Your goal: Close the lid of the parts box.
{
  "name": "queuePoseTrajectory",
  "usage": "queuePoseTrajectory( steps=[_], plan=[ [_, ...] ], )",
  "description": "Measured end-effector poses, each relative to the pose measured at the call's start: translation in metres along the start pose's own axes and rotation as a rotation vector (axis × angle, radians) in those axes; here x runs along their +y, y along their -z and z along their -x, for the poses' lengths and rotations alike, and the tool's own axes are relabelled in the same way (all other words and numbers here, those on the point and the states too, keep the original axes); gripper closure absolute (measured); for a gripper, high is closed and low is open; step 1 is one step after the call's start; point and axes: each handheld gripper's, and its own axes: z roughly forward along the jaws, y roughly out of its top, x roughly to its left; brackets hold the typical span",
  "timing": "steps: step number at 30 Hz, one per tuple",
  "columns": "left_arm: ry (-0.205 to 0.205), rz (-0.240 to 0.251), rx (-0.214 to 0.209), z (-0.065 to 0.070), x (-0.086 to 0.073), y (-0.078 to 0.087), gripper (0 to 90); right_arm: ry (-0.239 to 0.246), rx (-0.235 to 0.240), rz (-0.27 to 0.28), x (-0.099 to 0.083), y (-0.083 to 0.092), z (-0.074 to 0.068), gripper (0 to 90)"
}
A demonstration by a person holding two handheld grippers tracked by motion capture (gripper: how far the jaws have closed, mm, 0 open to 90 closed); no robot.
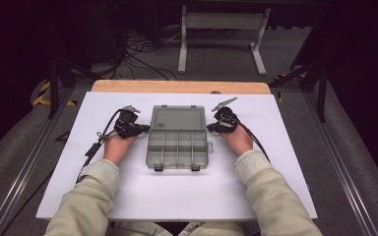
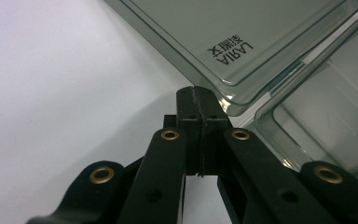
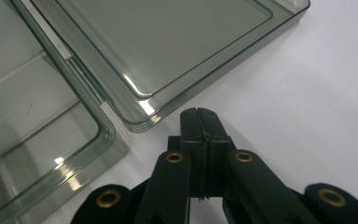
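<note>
White board [image 1: 103,196] is laid over a wooden table [image 1: 177,87] and serves as the work surface; all items described below rest on it.

At the left of the high view, the left gripper [image 1: 144,129] is held in the person's left hand [image 1: 118,146], with its black cable [image 1: 96,145] trailing back toward the sleeve. Its jaws are pressed fully together, pad against pad, and nothing is gripped between them. In the left gripper view, the closed tips of the left gripper [image 2: 195,89] are seen just beside the corner of the lid [image 2: 233,37], near the hinge line; whether the tips touch the plastic cannot be told. A printed mark reading "LAARIA" or similar is seen on the lid, upside down in that view.

At the centre of the board, the smoke-grey transparent organiser box [image 1: 178,137] is lying fully open. The lid [image 1: 177,118] is folded flat on the far side, and the compartmented tray [image 1: 178,150] lies on the near side, toward the person. Two dark latches [image 1: 158,167] are seen on the near edge of the tray. The compartments appear empty.

At the right, the right gripper [image 1: 210,128] is held in the right hand [image 1: 236,139]. Its jaws are likewise closed completely on themselves, with nothing held. In the right gripper view, the closed tips of the right gripper [image 3: 201,110] are seen just beside the corner of the lid [image 3: 168,42], next to the hinge joining it to the tray [image 3: 37,121].
</note>
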Motion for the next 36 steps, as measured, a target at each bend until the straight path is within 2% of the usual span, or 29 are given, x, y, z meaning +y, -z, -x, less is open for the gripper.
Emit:
queuePoseTrajectory(
  steps=[2,3,5,7,12,17,26,34,36],
  plan=[
    [-0.005,-0.007,0.006,-0.001,-0.0003,-0.0014,89.9,0.001,-0.002,0.001,0.0003,-0.0004,-0.0004,90.0],
    [0.007,-0.011,0.001,-0.0003,-0.0009,-0.0021,89.9,0.001,-0.002,0.001,0.0003,-0.0005,-0.0004,90.0],
    [-0.008,-0.008,0.005,-0.0022,-0.0005,-0.0021,89.9,0.002,-0.003,0.002,0.0002,-0.0006,-0.0005,90.0],
    [-0.007,-0.005,0.007,-0.0016,-0.0004,-0.0025,89.9,0.004,-0.001,0.001,0.0002,-0.0006,-0.0004,90.0],
    [-0.007,-0.004,-0.005,-0.0032,-0.0008,-0.003,89.9,0.019,-0.001,0.0,0.0012,-0.0017,-0.0014,90.0],
    [-0.002,-0.006,-0.009,-0.0035,-0.0005,-0.0034,89.9,0.013,0.003,-0.004,0.0018,-0.0019,-0.001,90.0],
    [0.023,0.008,-0.025,-0.0058,-0.0004,-0.0052,89.9,0.013,0.0,0.0,0.0044,-0.0045,0.0,90.0],
    [0.023,0.03,-0.012,-0.0081,0.0006,-0.0078,89.9,0.001,-0.007,0.016,0.0062,-0.0073,0.0018,90.0],
    [0.031,0.04,-0.02,-0.0087,0.0006,-0.0089,89.9,-0.002,-0.009,0.02,0.0068,-0.0081,0.0023,90.0]
  ],
)
